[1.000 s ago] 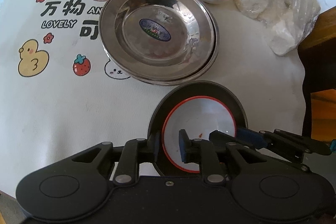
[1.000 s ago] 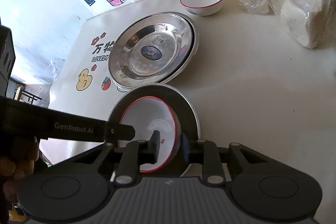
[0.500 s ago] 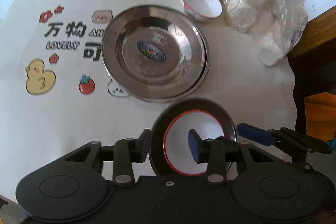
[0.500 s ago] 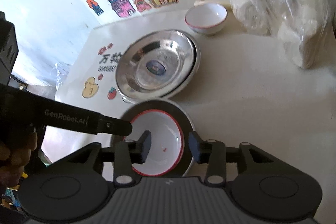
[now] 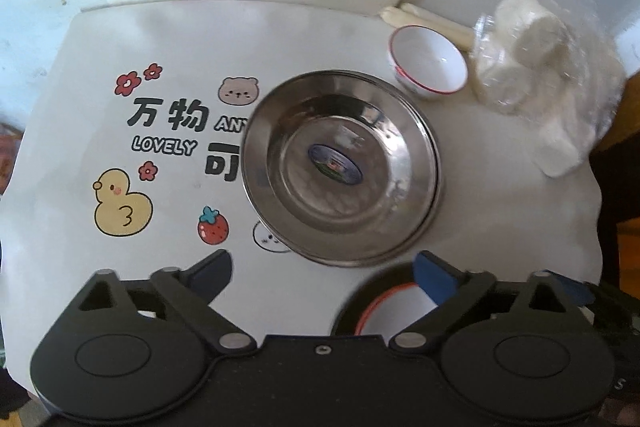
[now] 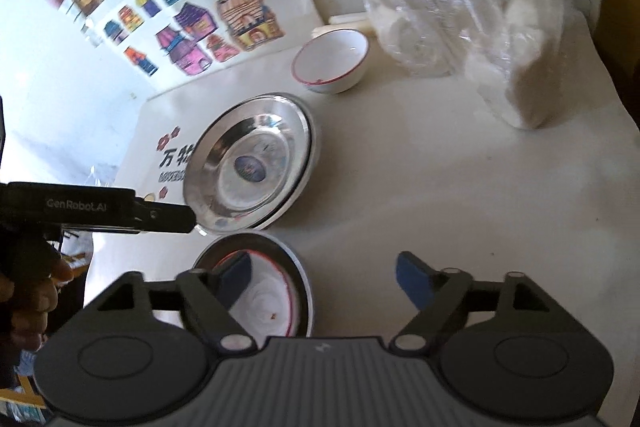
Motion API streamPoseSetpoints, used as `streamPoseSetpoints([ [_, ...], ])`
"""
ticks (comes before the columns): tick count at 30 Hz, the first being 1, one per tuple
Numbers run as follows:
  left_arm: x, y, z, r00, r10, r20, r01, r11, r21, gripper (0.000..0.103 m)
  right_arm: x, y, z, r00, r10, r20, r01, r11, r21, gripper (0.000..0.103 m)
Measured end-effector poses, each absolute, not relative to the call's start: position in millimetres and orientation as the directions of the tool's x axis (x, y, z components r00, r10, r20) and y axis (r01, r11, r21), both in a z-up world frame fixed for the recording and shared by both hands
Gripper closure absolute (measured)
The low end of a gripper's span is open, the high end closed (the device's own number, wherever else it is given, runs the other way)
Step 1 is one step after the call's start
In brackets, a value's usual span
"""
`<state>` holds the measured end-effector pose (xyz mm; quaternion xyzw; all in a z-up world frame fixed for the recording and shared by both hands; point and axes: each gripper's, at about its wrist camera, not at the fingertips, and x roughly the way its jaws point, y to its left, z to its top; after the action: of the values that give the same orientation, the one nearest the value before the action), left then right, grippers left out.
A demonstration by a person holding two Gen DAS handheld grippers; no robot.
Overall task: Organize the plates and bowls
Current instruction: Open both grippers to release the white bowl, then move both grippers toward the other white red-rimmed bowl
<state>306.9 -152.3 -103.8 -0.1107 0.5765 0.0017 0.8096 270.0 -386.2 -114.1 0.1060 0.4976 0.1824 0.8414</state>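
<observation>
1. Over the printed mat's near-left edge, the left claw point(image 5: 322, 273) hangs with its fingers spread wide and nothing between them; the duck and strawberry prints lie just ahead of it.
2. Mid-desk, the steel plates point(image 5: 340, 163) sit nested as one stack, a blue sticker showing in the top one. That part of the job looks done.
3. Near the front edge, just this side of the stack, a red-rimmed bowl point(image 6: 264, 301) rests inside a dark plate point(image 6: 298, 267). From the right wrist view the right claw point(image 6: 326, 277) is spread apart above it, its left finger over the bowl, gripping nothing.
4. Farther back and to the right, a second red-rimmed bowl point(image 5: 426, 67) stands alone on the desk point(image 6: 460, 207), close to the stack's far rim and beside a bag of white lumps point(image 5: 544, 75).
5. My reading: plates are gathered, but the two bowls are well apart. Bringing them together is what seems left.
</observation>
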Motion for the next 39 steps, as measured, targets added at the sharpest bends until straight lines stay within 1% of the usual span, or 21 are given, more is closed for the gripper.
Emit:
streamPoseSetpoints([
  [1,309.6,-151.6,-104.9,0.336,-0.123,-0.934,-0.138,0.974,-0.178,0.001,271.7,-388.6,-115.0,0.440,0.412,-0.798,-0.196,0.911,0.362,0.013],
  [4,318.5,-152.3,-108.0,0.335,-0.128,-0.933,-0.150,0.971,-0.187,0.001,276.9,-395.2,-116.4,0.453,0.417,-0.788,-0.188,0.909,0.372,0.010],
  [6,325.8,-154.2,-109.0,0.345,-0.136,-0.929,-0.152,0.968,-0.198,0.001,280.7,-400.3,-116.7,0.463,0.422,-0.779,-0.185,0.906,0.380,0.002],
  [7,329.9,-155.9,-109.2,0.352,-0.136,-0.926,-0.152,0.968,-0.199,0.001,282.6,-402.6,-116.8,0.475,0.421,-0.773,-0.178,0.906,0.384,0.000],
  [11,350.1,-164.9,-108.5,0.376,-0.126,-0.918,-0.141,0.971,-0.191,0.001,293.3,-411.8,-118.5,0.504,0.414,-0.758,-0.135,0.904,0.405,0.000],
  [18,401.3,-178.1,-100.2,0.444,-0.101,-0.890,-0.106,0.981,-0.164,0.001,326.6,-411.1,-122.2,0.557,0.434,-0.708,-0.063,0.872,0.485,0.000],
  [22,437.0,-186.3,-101.2,0.456,-0.065,-0.887,-0.052,0.994,-0.100,0.001,350.3,-406.9,-129.5,0.561,0.429,-0.708,-0.009,0.858,0.513,0.000],
  [26,461.9,-192.1,-101.3,0.462,-0.037,-0.886,-0.008,0.999,-0.046,0.001,365.3,-399.5,-131.4,0.577,0.436,-0.691,-0.008,0.849,0.529,0.000],
  [37,490.0,-198.6,-110.9,0.463,-0.019,-0.886,0.071,0.997,0.016,0.001,394.6,-388.3,-143.7,0.621,0.394,-0.677,0.061,0.837,0.543,0.001],
  [39,493.3,-199.7,-115.3,0.455,-0.016,-0.890,0.084,0.996,0.025,0.001,398.6,-388.4,-146.1,0.631,0.379,-0.677,0.072,0.840,0.538,0.004],
])
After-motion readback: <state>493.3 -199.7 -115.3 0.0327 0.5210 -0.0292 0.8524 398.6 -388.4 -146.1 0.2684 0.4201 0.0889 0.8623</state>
